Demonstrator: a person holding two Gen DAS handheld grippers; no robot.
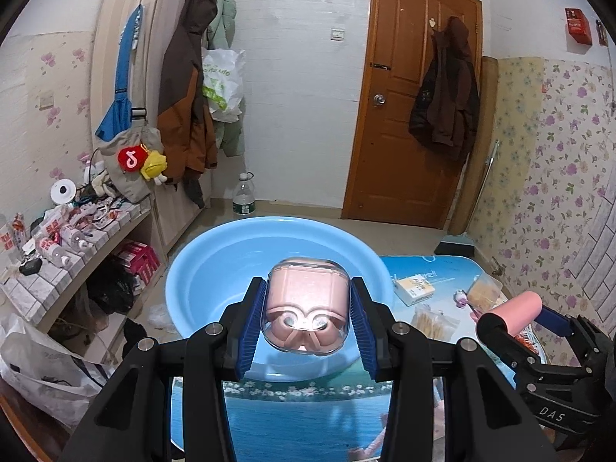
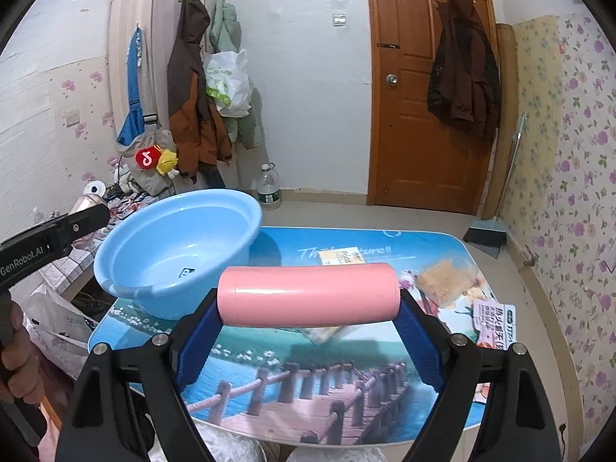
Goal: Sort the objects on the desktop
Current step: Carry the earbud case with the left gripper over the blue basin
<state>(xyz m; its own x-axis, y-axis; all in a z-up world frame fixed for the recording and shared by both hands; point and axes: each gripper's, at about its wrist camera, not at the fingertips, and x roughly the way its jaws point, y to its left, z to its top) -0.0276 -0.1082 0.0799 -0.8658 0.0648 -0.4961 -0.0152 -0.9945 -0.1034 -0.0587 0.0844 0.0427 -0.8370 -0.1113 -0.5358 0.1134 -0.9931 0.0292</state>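
My left gripper (image 1: 308, 304) is shut on a pink earbud case in a clear cover (image 1: 306, 300), held above the blue plastic basin (image 1: 215, 269). My right gripper (image 2: 308, 308) is shut on a pink cylinder (image 2: 308, 294), held crosswise above the table to the right of the basin (image 2: 154, 254). The cylinder also shows in the left wrist view (image 1: 514, 310). The left gripper (image 2: 82, 217) shows at the left edge of the right wrist view, above the basin's left side.
The basin sits at the left end of a low table with a printed scenery top (image 2: 346, 377). On the table lie a small yellow-white box (image 1: 415, 288), clear snack packets (image 2: 446, 277) and a printed card (image 2: 494, 319). A cluttered shelf (image 1: 65, 254) stands to the left.
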